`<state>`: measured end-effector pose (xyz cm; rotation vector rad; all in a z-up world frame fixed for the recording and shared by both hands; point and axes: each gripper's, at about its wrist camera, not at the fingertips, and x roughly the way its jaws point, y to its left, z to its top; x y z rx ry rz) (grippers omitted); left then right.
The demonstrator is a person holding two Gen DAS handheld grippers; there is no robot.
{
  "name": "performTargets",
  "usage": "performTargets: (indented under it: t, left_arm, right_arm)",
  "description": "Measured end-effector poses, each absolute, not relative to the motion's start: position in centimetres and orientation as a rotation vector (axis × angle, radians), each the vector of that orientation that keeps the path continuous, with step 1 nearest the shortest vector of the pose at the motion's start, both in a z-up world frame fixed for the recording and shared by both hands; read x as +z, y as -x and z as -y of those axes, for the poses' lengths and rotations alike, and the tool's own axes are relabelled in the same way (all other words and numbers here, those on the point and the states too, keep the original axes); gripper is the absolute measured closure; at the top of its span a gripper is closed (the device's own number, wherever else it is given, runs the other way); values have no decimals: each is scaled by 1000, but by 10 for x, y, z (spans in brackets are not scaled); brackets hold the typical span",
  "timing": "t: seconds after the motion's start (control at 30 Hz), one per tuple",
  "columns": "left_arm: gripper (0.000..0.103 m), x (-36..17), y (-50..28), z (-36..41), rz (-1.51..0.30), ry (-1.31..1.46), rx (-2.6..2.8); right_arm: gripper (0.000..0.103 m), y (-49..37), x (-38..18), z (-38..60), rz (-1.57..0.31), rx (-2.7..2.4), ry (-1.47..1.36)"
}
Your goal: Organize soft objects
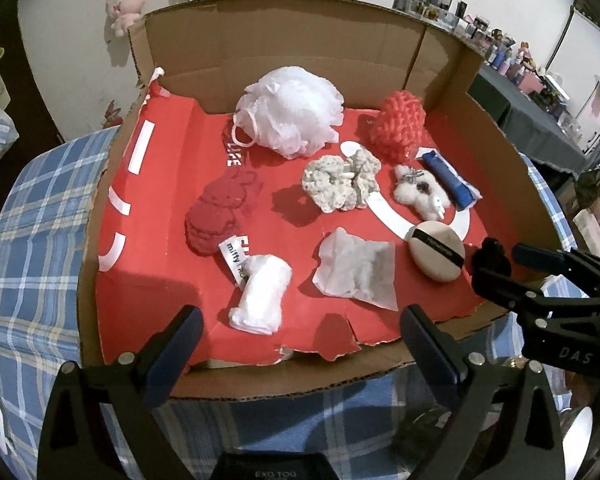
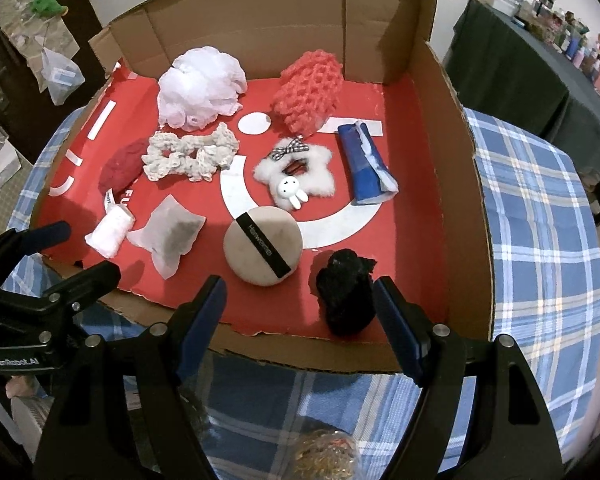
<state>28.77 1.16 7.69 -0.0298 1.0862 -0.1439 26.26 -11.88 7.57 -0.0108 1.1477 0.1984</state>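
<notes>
Seemingly nearly done, ten soft items lie in the cardboard box [image 2: 472,184], both grippers [image 1: 300,332] [image 2: 300,312] spread empty.

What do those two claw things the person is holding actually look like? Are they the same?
They look alike. The left claw and right claw are matte black plastic frames, each splitting into two long fingers faced with dark blue pads and dotted with silver bolts. White lettering marks the bodies: "GenRobot.AI" on the left one, "DAS" on the right. No cables or sleeves are visible.
</notes>
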Motion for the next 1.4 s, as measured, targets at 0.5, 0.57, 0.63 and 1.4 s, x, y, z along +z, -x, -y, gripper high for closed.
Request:
performTargets:
  t: [0.5, 0.57, 0.63, 1.4]
  left_arm:
    - [2, 76, -288, -12, -1083, 15, -128]
    - [2, 76, -288, -12, -1085, 16, -126]
    - [3, 76, -288, -13, -1085, 20, -123]
    - [3, 76, -288, -12, -1074, 10, -117]
  right_arm:
    - [28, -262, 71, 119, -1152, 189, 14]
    - [28, -261, 71, 120, -1152, 190, 10]
    - [28, -261, 71, 120, -1153, 191, 8]
    - [28, -259, 72, 122, -1143, 194, -3]
